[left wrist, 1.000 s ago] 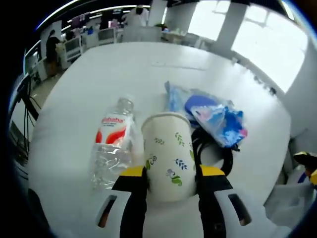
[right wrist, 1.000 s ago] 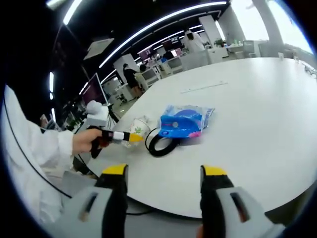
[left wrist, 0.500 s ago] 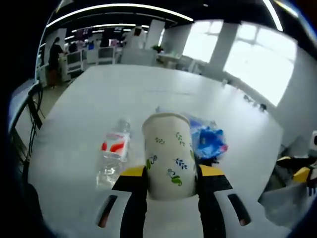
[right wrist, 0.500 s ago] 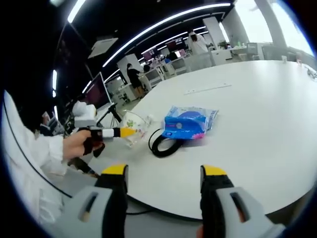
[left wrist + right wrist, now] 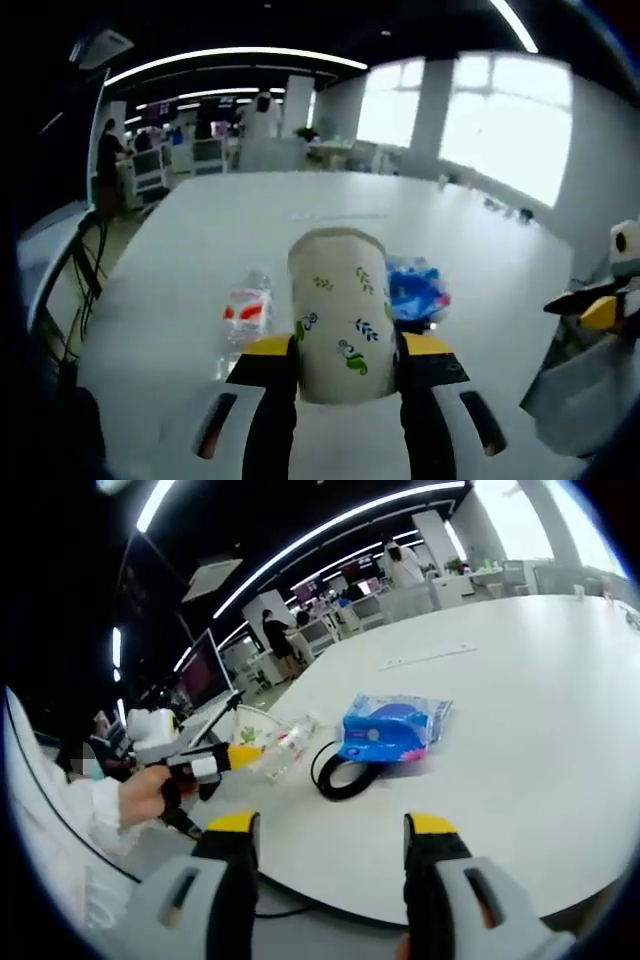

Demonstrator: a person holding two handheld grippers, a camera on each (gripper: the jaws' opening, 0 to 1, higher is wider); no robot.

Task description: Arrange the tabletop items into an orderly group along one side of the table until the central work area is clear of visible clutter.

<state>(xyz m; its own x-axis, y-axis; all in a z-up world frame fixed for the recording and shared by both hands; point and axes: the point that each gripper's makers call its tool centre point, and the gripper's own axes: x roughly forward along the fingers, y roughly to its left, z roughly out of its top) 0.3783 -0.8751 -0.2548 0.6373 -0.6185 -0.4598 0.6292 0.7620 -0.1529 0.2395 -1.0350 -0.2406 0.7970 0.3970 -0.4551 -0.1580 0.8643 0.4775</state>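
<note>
My left gripper [image 5: 345,352] is shut on a white paper cup [image 5: 339,312] with a leaf print, held upright above the near edge of the white table [image 5: 250,230]. Beyond it a clear water bottle [image 5: 243,315] with a red label lies on its side, and a blue plastic packet [image 5: 415,288] rests on a black cable coil. In the right gripper view the left gripper [image 5: 240,755] holds the cup [image 5: 255,730] off the table's left edge, beside the bottle [image 5: 289,742], the packet [image 5: 393,727] and the cable coil [image 5: 345,775]. My right gripper [image 5: 333,832] is open, low before the table's near edge.
A person's hand [image 5: 150,792] and white sleeve hold the left gripper. The right gripper [image 5: 600,305] shows at the right of the left gripper view. Desks, monitors and people stand in the background. A thin white strip [image 5: 425,657] lies farther back on the table.
The left gripper has lifted the cup and drawn it back from the bottle and packet, off the table's edge. The right gripper has barely moved.
</note>
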